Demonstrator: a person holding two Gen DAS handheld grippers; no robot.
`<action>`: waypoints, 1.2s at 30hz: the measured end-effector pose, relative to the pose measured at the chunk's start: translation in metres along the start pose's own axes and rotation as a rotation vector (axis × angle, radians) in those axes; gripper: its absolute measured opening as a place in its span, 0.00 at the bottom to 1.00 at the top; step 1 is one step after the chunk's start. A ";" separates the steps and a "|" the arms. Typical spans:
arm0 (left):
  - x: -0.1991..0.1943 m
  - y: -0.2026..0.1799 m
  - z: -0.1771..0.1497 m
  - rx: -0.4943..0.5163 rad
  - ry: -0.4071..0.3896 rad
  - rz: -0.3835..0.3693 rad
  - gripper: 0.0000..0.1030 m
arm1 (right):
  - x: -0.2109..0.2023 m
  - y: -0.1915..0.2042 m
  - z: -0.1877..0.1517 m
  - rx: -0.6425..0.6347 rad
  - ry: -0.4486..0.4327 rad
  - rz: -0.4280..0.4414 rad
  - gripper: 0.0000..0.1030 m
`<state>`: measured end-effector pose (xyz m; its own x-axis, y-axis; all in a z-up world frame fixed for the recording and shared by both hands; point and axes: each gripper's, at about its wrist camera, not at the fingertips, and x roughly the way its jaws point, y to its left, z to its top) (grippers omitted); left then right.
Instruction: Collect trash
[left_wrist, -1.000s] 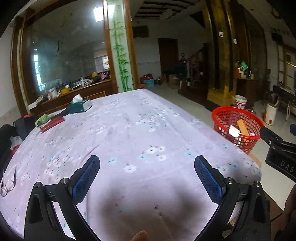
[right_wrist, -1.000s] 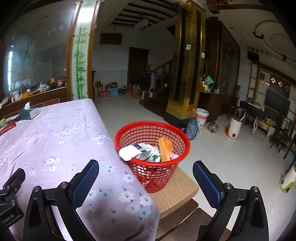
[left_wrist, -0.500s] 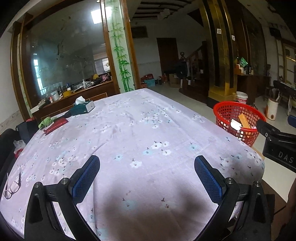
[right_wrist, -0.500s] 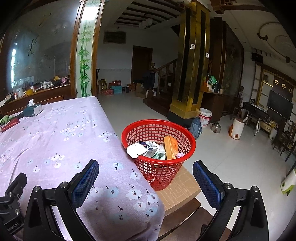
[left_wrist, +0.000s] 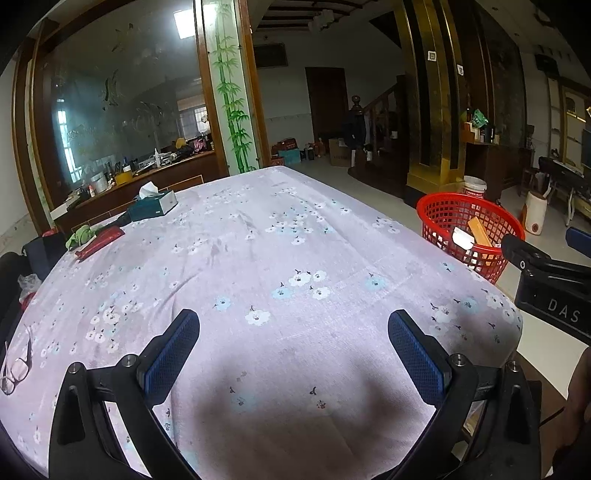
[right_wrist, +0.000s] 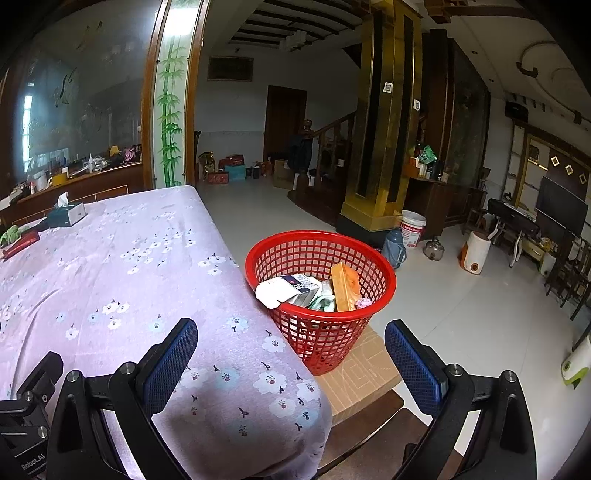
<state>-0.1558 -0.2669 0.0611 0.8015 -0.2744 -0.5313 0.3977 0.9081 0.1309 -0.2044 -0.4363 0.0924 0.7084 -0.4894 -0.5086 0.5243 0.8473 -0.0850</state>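
Left gripper (left_wrist: 293, 339) wide apart, nothing between the blue pads, hovering above the near end of the table (left_wrist: 258, 258) with its lilac floral cloth. Right gripper (right_wrist: 291, 343) likewise spread, empty, hanging over the table's near right corner and the red basket (right_wrist: 320, 295). Basket standing on a tan cardboard-topped stool (right_wrist: 364, 373), just beside the table corner, off the cloth. Inside basket: white packet (right_wrist: 275, 292), blue-white carton (right_wrist: 303, 285), orange box (right_wrist: 345, 286) propped upright, small pink scrap (right_wrist: 363, 303), greenish wrappers underneath. Cloth bare near both grippers. Far left end of table: teal tissue box (left_wrist: 153, 205), red flat pack (left_wrist: 99, 242) with green crumpled thing (left_wrist: 82, 234) touching it. Eyeglasses (left_wrist: 16, 363) at near left edge. Right gripper's body visible at right edge of left view, beside basket. White bucket (right_wrist: 413, 228), blue flask (right_wrist: 394, 248), kettle (right_wrist: 433, 248) on floor beyond basket.
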 end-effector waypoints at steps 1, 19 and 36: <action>0.000 0.000 0.000 -0.002 -0.002 0.000 0.98 | 0.000 0.000 0.000 0.001 0.000 0.001 0.99; 0.001 0.004 0.000 -0.014 0.003 0.000 0.98 | 0.003 0.001 -0.001 0.000 0.012 0.009 0.99; 0.001 0.006 0.000 -0.011 0.001 0.003 0.98 | 0.005 0.003 -0.003 -0.002 0.016 0.013 0.99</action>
<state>-0.1524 -0.2619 0.0614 0.8021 -0.2715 -0.5319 0.3903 0.9125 0.1229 -0.2008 -0.4354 0.0874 0.7076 -0.4746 -0.5235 0.5138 0.8542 -0.0800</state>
